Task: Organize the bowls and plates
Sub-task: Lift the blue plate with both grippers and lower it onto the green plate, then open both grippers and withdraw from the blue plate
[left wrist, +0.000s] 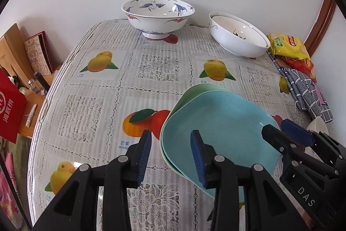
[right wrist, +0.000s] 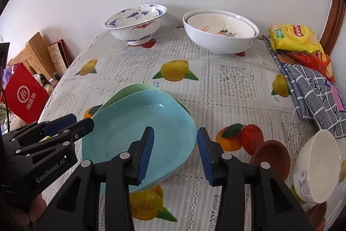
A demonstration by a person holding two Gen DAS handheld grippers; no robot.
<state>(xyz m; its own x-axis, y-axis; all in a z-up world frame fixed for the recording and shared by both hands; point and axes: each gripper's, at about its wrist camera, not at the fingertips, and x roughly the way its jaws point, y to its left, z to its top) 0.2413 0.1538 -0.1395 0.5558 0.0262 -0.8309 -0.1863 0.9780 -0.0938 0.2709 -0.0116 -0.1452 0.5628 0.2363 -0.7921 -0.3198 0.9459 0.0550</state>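
Note:
A light blue plate (left wrist: 222, 131) lies stacked on a pale green plate (left wrist: 201, 88) on the fruit-print tablecloth. My left gripper (left wrist: 172, 157) is open, its jaws either side of the stack's left rim without pressing on it. My right gripper (right wrist: 176, 153) is open the same way around the right rim of the blue plate (right wrist: 134, 122). Each gripper shows in the other's view, the left gripper (right wrist: 83, 120) and the right gripper (left wrist: 274, 126). At the back stand a crane-painted bowl (right wrist: 136, 23) and two nested white bowls (right wrist: 220, 34). A small white bowl (right wrist: 317, 166) and a brown bowl (right wrist: 272, 157) sit near right.
Snack bags (right wrist: 294, 38) and a checked grey cloth (right wrist: 311, 92) lie along the table's right side. Beyond the left table edge are a red box (right wrist: 23, 96), wooden boards and books. A white wall closes the back.

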